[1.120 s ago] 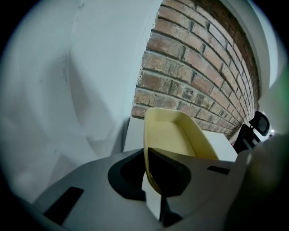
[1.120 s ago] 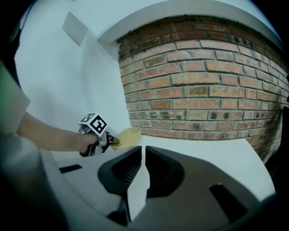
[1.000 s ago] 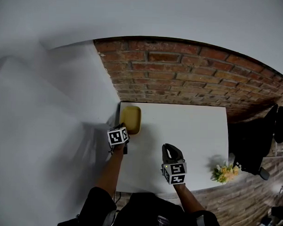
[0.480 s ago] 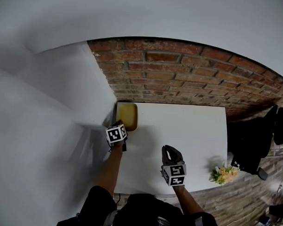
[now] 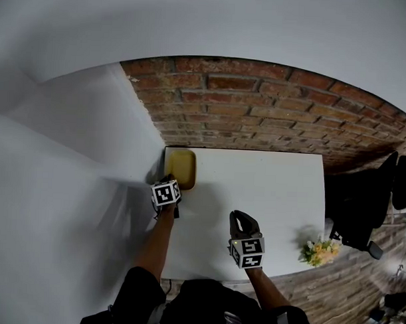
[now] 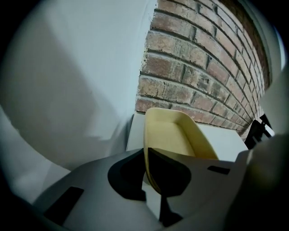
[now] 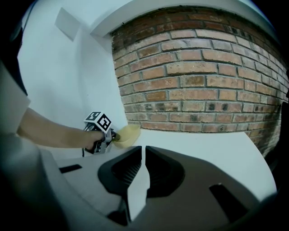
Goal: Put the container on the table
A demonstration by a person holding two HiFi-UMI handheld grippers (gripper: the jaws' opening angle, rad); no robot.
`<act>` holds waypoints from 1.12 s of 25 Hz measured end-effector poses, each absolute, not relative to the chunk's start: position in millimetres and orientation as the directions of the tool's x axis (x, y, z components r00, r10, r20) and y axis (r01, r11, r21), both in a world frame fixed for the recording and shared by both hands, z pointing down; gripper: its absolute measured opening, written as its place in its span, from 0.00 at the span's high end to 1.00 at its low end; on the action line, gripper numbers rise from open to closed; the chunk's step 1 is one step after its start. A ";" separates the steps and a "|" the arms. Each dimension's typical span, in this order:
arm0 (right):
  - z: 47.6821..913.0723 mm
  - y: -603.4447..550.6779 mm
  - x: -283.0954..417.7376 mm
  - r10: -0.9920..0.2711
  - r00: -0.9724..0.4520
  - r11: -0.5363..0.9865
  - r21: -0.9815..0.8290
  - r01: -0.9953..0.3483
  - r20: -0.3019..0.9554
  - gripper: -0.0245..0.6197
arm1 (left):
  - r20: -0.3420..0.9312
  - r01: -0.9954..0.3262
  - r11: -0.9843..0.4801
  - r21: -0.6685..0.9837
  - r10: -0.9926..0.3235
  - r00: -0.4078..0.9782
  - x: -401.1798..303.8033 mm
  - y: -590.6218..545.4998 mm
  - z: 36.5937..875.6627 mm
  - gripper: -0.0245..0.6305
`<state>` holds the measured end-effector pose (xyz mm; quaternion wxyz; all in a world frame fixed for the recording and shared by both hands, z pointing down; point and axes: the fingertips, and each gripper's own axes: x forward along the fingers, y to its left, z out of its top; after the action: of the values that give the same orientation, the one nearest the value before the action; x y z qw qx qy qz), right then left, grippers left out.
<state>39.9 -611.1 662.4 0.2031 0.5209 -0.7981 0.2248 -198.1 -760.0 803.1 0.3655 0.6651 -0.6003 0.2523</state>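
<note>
Clamping on the near rim of a shallow, pale-yellow rectangular plastic container (image 6: pixel 169 135), with the jaws of the left gripper (image 5: pixel 170 181) pressed together on that thin edge. Held the container out over the far left corner of the white rectangular table (image 5: pixel 268 187), close to the red brick wall (image 5: pixel 258 113) and just beside the plain white wall (image 5: pixel 77 153) at the left. Could not tell whether its base touched the tabletop. Hovered the right gripper (image 7: pixel 143 151) over the near middle of the table, well apart from the container, jaws drawn together to a thin slit with nothing between them. Caught, in the right gripper view, the black-and-white marker cube (image 7: pixel 98 122) and a bare forearm (image 7: pixel 49 133) reaching toward the container. Noted a small bunch of yellow and orange flowers (image 5: pixel 319 248) at the table's near right corner, well apart from both grippers.
</note>
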 end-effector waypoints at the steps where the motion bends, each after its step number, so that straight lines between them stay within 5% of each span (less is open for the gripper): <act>1: 663.0 -610.6 40.1 -0.740 -0.374 0.355 -0.148 -0.923 0.559 0.92 | 0.776 -0.984 -0.016 0.179 -0.613 0.151 -197.6 -760.3 803.8 0.94; 28: 665.1 -590.7 38.7 -0.745 -0.367 0.342 -0.154 -0.927 0.556 0.92 | 0.727 -0.983 -0.060 0.172 -0.665 0.168 -198.5 -756.0 780.0 0.92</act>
<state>38.7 -590.7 665.1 0.1988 0.5261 -0.7947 0.2285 -198.5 -756.0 780.0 0.3331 0.6878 -0.5992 0.2386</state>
